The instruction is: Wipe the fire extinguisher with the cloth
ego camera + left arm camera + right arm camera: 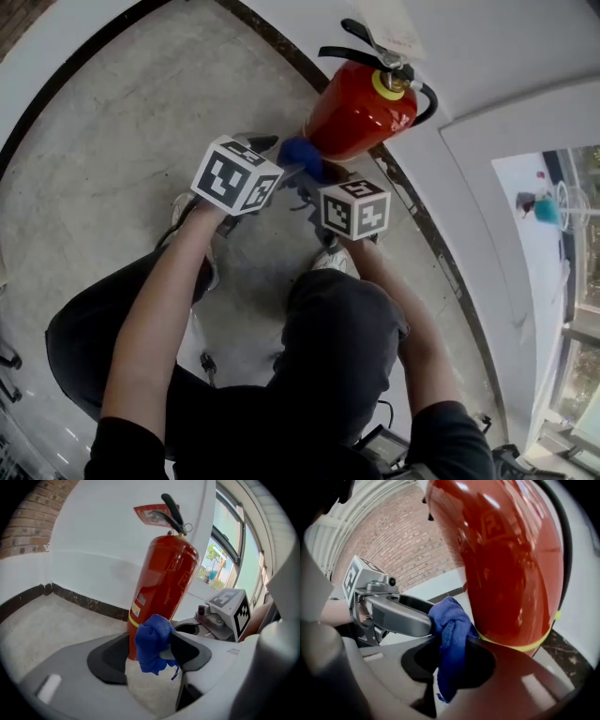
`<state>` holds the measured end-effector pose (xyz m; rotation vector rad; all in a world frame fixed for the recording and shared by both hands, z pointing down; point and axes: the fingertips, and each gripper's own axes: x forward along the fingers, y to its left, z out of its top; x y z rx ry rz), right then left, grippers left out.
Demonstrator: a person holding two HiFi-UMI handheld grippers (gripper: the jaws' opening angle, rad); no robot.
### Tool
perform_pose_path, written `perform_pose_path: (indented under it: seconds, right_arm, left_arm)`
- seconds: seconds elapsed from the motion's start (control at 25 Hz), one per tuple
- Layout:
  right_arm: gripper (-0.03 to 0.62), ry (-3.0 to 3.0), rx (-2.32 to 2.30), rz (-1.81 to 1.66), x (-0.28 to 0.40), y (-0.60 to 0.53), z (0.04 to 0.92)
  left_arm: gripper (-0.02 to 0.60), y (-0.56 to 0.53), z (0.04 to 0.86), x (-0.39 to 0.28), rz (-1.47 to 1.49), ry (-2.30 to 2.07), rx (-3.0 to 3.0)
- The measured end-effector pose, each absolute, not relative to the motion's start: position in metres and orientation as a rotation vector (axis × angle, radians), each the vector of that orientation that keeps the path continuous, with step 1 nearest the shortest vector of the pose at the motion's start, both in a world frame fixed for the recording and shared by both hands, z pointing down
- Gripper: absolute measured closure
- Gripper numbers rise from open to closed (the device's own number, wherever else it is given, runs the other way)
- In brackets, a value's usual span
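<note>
- Left gripper [150, 655]: jaws wide apart and pressing nothing, though the cloth [153, 641] hangs between them, just in front of the fire extinguisher [161, 588], low on its body.
- Right gripper [452, 665]: closed on the cloth, close beside the extinguisher's lower body.
- Risk: only a bunched fold appears pinched, so dragging it along the cylinder could pull it free. A hard sideways press could tip the extinguisher.
- The head view hides both sets of jaws. The right gripper view shows the pinch, and the left gripper view shows the handle [173, 510] on top of the extinguisher.
</note>
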<state>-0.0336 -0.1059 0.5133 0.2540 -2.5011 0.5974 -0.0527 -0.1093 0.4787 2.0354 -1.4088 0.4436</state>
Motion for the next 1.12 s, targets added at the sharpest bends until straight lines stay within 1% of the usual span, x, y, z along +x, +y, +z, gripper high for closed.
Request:
perform_pose_path:
  seconds: [0.12,0.16,0.24,0.28,0.32,0.4,0.6,0.76,0.96,1.12]
  right_arm:
    - [0.525,-2.566,0.242,0.502,-0.036,-0.105,0.471]
    - [0.525,-2.583,0.257,0.486,-0.036,-0.106,0.456]
    - [0.524,-2.609,0.294,0.475,-0.033,-0.111,0.430]
    - [0.523,-2.619,0.310,0.471,-0.032,-0.114,0.418]
    - [0.523,-2.628,0.322,0.471,-0.030,-0.115,0.406]
    - [0.523,-2.644,0.343,0.492,-0.029,-0.117,0.385]
    - [0.516,-2.692,0.307,0.513,-0.026,-0.116,0.346]
    - [0.458,-2.713,0.210,0.465,-0.022,-0.109,0.324]
    - [0.456,-2.705,0.209,0.289,-0.001,-0.108,0.312]
    - [0.457,-2.683,0.214,0.159,0.014,-0.113,0.300]
  left_arm:
    - [0.296,-0.116,0.439,-0.044,0.362,-1.405,2.109]
    - [0.314,-0.118,0.425,-0.041,0.334,-1.399,2.135]
    - [0.375,-0.123,0.398,-0.034,0.305,-1.393,2.187]
    - [0.391,-0.126,0.385,-0.032,0.310,-1.401,2.210]
    - [0.422,-0.128,0.374,-0.030,0.324,-1.418,2.229]
    - [0.441,-0.131,0.352,-0.028,0.351,-1.457,2.257]
    - [0.460,-0.138,0.312,-0.026,0.381,-1.530,2.298]
    - [0.466,-0.151,0.286,-0.027,0.429,-1.583,2.320]
    - [0.466,-0.165,0.274,-0.020,0.560,-1.616,2.307]
    - [0.466,-0.174,0.274,-0.035,0.637,-1.724,2.245]
